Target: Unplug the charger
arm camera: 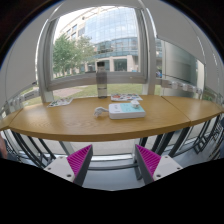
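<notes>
A white power strip with a light blue top lies on the curved wooden table, near its far edge by the window. A small white charger sits just left of the strip, with a thin white cable trailing left along the table. My gripper is well short of the table, below its front edge. Its two fingers with magenta pads stand wide apart, with nothing between them.
A large window behind the table shows buildings, trees and lawn. Dark chair backs or rails stand under the table front at left, and more at right. The floor shows between the fingers.
</notes>
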Demonstrator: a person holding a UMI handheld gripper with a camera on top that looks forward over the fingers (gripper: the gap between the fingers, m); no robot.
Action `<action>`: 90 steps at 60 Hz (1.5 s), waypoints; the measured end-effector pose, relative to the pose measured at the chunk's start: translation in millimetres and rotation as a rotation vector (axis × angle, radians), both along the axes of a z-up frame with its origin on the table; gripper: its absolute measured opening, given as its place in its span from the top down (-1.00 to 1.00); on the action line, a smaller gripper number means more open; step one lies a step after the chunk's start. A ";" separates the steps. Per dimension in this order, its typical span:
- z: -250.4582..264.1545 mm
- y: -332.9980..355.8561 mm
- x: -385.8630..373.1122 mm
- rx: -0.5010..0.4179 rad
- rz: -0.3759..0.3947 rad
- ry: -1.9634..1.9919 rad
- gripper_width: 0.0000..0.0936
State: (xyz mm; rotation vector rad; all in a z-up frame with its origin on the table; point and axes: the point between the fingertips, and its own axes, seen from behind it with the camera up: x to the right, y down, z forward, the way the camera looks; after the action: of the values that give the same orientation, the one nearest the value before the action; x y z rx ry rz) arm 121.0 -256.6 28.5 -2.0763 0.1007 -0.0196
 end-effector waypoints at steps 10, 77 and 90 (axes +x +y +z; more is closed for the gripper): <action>-6.4 62.1 84.0 0.006 -0.092 -0.023 -0.79; 302.6 260.2 199.6 0.587 0.001 -0.103 0.67; 199.0 253.8 290.4 0.406 -0.117 -0.023 0.66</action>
State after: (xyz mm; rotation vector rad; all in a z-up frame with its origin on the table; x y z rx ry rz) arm 411.4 -2.8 227.5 -1.6623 0.1955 -0.0871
